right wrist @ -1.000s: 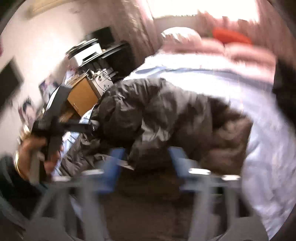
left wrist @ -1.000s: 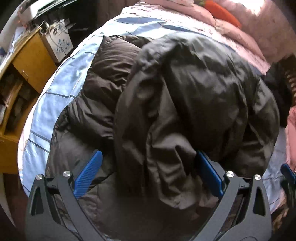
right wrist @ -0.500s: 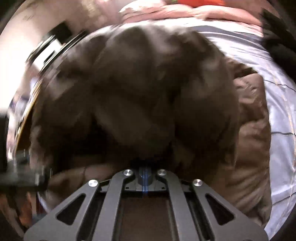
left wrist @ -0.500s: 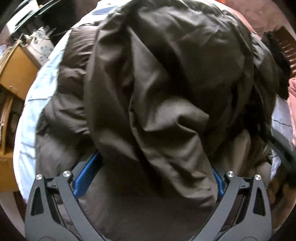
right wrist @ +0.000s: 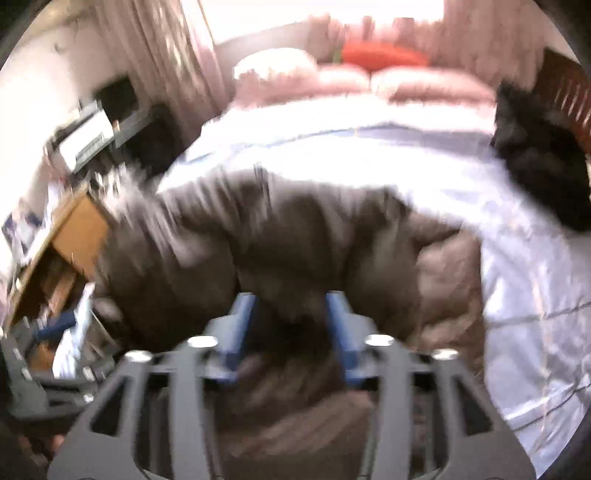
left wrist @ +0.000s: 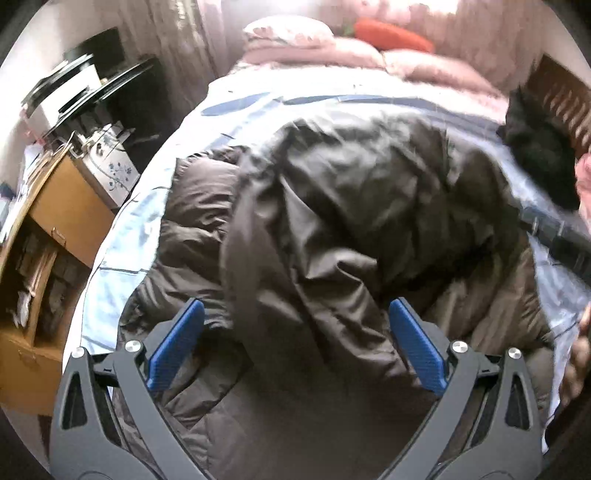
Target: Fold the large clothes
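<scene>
A large dark brown padded jacket (left wrist: 351, 206) lies bunched on the light blue bedsheet (left wrist: 122, 236), one part folded over the rest. My left gripper (left wrist: 295, 343) is open, its blue pads wide apart above the jacket's near edge, holding nothing. In the blurred right wrist view the jacket (right wrist: 280, 236) lies across the bed, and my right gripper (right wrist: 290, 328) has its blue pads partly apart over the jacket's near edge. The right gripper's body shows at the right edge of the left wrist view (left wrist: 561, 240).
Pink pillows (left wrist: 332, 48) and an orange cushion (left wrist: 391, 33) lie at the head of the bed. A black garment (left wrist: 539, 162) lies at the right. A wooden cabinet (left wrist: 48, 236) with clutter stands left of the bed.
The folded part of the jacket has dropped onto the bed. My right gripper went from shut to partly apart and pulled back. My left gripper pulled back, staying open.
</scene>
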A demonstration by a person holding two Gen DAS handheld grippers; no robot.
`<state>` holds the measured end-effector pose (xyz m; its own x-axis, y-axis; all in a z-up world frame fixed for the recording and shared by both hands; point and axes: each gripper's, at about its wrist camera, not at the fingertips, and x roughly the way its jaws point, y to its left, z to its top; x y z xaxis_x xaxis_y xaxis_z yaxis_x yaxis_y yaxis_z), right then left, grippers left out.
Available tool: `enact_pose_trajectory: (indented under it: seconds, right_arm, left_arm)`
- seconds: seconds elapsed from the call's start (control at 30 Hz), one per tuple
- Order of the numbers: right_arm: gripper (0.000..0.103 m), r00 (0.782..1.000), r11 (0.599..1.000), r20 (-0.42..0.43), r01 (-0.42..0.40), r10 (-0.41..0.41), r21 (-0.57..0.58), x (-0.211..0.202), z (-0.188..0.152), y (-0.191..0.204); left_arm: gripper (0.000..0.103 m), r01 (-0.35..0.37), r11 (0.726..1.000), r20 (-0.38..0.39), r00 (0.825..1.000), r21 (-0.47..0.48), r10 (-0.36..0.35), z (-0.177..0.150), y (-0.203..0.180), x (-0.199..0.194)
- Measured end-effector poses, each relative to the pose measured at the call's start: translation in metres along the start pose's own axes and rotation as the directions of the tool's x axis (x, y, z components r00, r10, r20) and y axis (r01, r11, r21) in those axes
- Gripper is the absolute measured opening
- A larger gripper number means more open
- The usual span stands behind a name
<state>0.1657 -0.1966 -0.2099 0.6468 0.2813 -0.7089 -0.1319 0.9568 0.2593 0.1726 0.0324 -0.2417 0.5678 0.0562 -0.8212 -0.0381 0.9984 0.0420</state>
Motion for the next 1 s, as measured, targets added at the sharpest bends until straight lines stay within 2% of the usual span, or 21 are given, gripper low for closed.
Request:
enact_pose_trajectory:
  seconds: [0.13,0.2,0.23,0.3,0.4,0.47,0.53,0.67,0.73,0.83,0.87,0.9,0.93,1.0]
  right_arm:
    - [0.052,0.999,0.997,0.021,-0.041,0.042,-0.062,0.005,0.046,0.032]
    - [0.04,0.995,0.994,-0.028,-0.095,0.093,-0.052,0.025,0.06,0.045]
    - [0.039,0.991,0.994,-0.082,-0.108,0.106,-0.025,0.046,0.063,0.051]
    - [0.038,0.979,0.994,-0.169,-0.111,0.113,0.021,0.08,0.055,0.052]
    - [0.037,0.959,0.999,-0.281,-0.035,0.034,0.003,0.133,0.031,0.058]
    - [0.037,0.957,1.0,-0.291,-0.003,-0.003,-0.018,0.144,0.009,0.065]
    - [0.038,0.955,0.998,-0.295,0.024,-0.04,-0.057,0.152,0.006,0.07]
    - [0.039,0.942,0.998,-0.331,0.033,-0.051,-0.058,0.148,0.003,0.072]
    - [0.039,0.96,1.0,-0.28,0.005,-0.01,-0.02,0.126,0.001,0.069]
    - [0.041,0.984,0.996,-0.161,-0.08,0.071,-0.046,0.077,-0.018,0.076]
    - [0.049,0.985,0.993,-0.147,-0.1,0.091,-0.056,0.067,-0.024,0.079]
    - [0.064,0.984,0.989,-0.136,-0.128,0.118,-0.067,0.057,-0.033,0.083]
    - [0.069,0.977,0.981,-0.141,-0.172,0.159,-0.088,0.049,-0.046,0.087]
    - [0.074,0.973,0.976,-0.189,-0.159,0.13,-0.147,0.052,-0.066,0.095]
  left_arm:
    - [0.101,0.077,0.991,0.037,0.997,-0.107,-0.073,0.007,0.019,-0.024]
    - [0.101,0.107,0.983,0.082,0.992,-0.147,-0.095,0.01,0.028,-0.039]
    - [0.101,0.113,0.981,0.105,0.99,-0.157,-0.097,0.012,0.031,-0.044]
    - [0.101,0.119,0.98,0.161,0.982,-0.157,-0.094,0.01,0.035,-0.06]
    - [0.101,0.106,0.985,0.198,0.977,-0.138,-0.077,0.012,0.039,-0.065]
    - [0.101,0.099,0.987,0.201,0.977,-0.125,-0.072,0.012,0.04,-0.065]
    - [0.101,0.097,0.988,0.197,0.978,-0.122,-0.072,0.013,0.04,-0.065]
    - [0.101,0.113,0.984,0.187,0.978,-0.136,-0.087,0.013,0.044,-0.065]
    - [0.101,0.115,0.984,0.195,0.977,-0.139,-0.087,0.014,0.045,-0.068]
    - [0.101,0.114,0.981,0.203,0.976,-0.155,-0.082,0.014,0.048,-0.073]
    - [0.101,0.12,0.979,0.201,0.976,-0.166,-0.086,0.014,0.05,-0.073]
    - [0.101,0.129,0.977,0.198,0.976,-0.172,-0.094,0.013,0.051,-0.073]
    - [0.101,0.139,0.975,0.195,0.975,-0.176,-0.104,0.013,0.052,-0.072]
    - [0.101,0.134,0.975,0.187,0.977,-0.178,-0.1,0.012,0.05,-0.07]
